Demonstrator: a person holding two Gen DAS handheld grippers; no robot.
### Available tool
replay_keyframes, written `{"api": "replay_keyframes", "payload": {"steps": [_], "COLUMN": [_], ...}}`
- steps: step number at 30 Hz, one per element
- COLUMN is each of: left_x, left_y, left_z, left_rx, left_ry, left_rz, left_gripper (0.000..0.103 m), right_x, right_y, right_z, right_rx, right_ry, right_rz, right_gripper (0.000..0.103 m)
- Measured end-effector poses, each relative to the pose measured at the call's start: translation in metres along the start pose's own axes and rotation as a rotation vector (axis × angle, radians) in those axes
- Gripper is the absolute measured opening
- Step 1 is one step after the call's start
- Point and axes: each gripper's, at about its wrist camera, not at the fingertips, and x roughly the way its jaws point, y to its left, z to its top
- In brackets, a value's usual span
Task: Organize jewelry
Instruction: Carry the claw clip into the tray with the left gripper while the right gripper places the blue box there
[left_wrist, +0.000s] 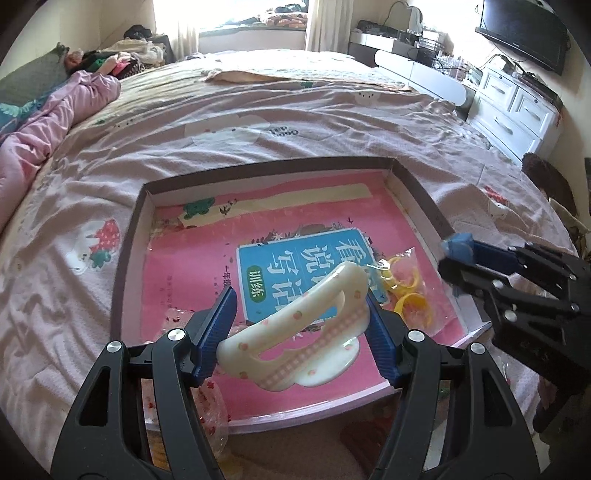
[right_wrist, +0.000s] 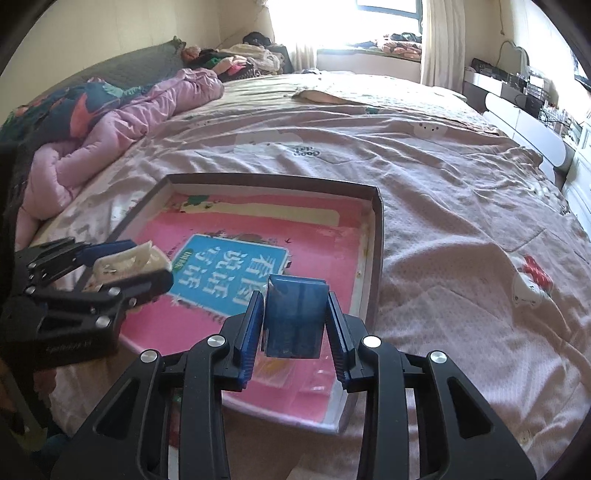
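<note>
A cream claw hair clip (left_wrist: 295, 321) with small peach prints sits crosswise between the pads of my left gripper (left_wrist: 301, 299), which is shut on it above the near part of a shallow brown-walled box (left_wrist: 417, 184). The box lies on the bed and is lined with a pink book cover. A clear bag of yellow rings (left_wrist: 402, 284) rests at the box's right side. My right gripper (right_wrist: 293, 295) is shut on a small blue box (right_wrist: 293, 321) over the box's near right corner. In the right wrist view my left gripper (right_wrist: 147, 262) shows at the left with the clip (right_wrist: 125, 260).
The bed carries a pink printed sheet (left_wrist: 258, 110), with a bunched pink quilt (right_wrist: 110, 125) and dark pillows at its far left. A clear bag with red bits (left_wrist: 210, 406) lies at the box's near left edge. White drawers (left_wrist: 517, 107) and a dark screen (left_wrist: 524, 33) stand at the right.
</note>
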Motion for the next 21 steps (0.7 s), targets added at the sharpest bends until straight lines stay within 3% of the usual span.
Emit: {"api": "replay_keyframes", "payload": {"steps": [17, 21], "left_x": [0.016, 0.014], "left_y": [-0.003, -0.002], "left_z": [-0.004, -0.006], "left_rx": [0.009, 0.006], "left_ry": [0.017, 0.016], "left_rz": [-0.022, -0.022], "left_gripper": [0.058, 0.065], "right_x": [0.024, 0.026], "right_y": [-0.011, -0.012], "right_z": [0.006, 0.004], "right_rx": [0.021, 0.029], "right_ry": [0.028, 0.037], "right_rz": [-0.003, 0.001], "right_gripper": [0.032, 0.032]}}
